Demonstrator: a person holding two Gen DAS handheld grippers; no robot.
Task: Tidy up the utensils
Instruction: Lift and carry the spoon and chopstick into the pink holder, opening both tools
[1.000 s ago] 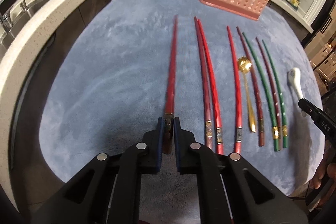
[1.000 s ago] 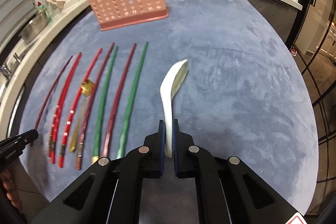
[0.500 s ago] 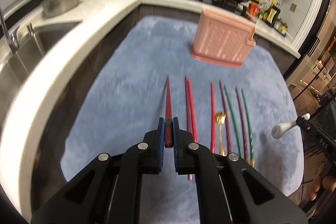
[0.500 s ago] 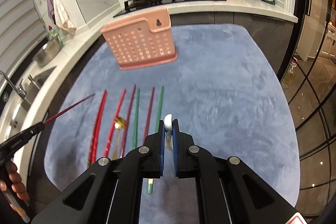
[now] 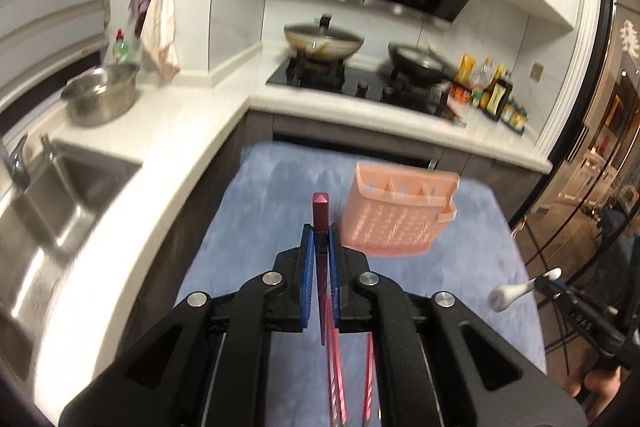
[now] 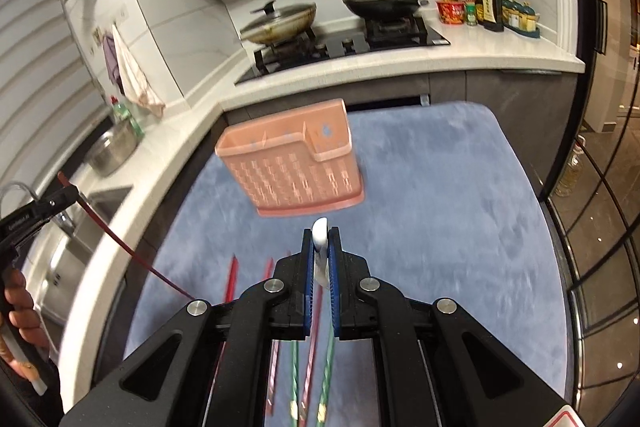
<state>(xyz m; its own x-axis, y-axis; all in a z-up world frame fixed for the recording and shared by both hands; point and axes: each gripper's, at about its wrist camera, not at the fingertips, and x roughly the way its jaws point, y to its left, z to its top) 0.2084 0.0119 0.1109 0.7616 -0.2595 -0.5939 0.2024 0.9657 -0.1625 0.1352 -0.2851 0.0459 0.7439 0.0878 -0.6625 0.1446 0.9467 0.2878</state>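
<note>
My left gripper (image 5: 320, 247) is shut on a dark red chopstick (image 5: 320, 211), held up in the air with its blunt end pointing up; it also shows in the right wrist view (image 6: 120, 239). My right gripper (image 6: 320, 251) is shut on a white ceramic spoon (image 6: 320, 233), raised above the mat; the spoon also shows in the left wrist view (image 5: 516, 293). A pink perforated utensil holder (image 5: 394, 215) (image 6: 296, 171) stands upright on the blue mat (image 6: 440, 207), ahead of both grippers. Several red and green chopsticks (image 6: 312, 359) lie on the mat below.
A white counter with a sink (image 5: 60, 207) and a steel bowl (image 5: 100, 95) runs along the left. A stove with two pans (image 6: 332, 15) and bottles (image 6: 488, 7) sits behind the mat. A glass door (image 6: 600, 227) is at the right.
Both grippers have risen well above the mat, each with its utensil, and now tilt up toward the kitchen wall. The holder looks nearer and lower in both views.
</note>
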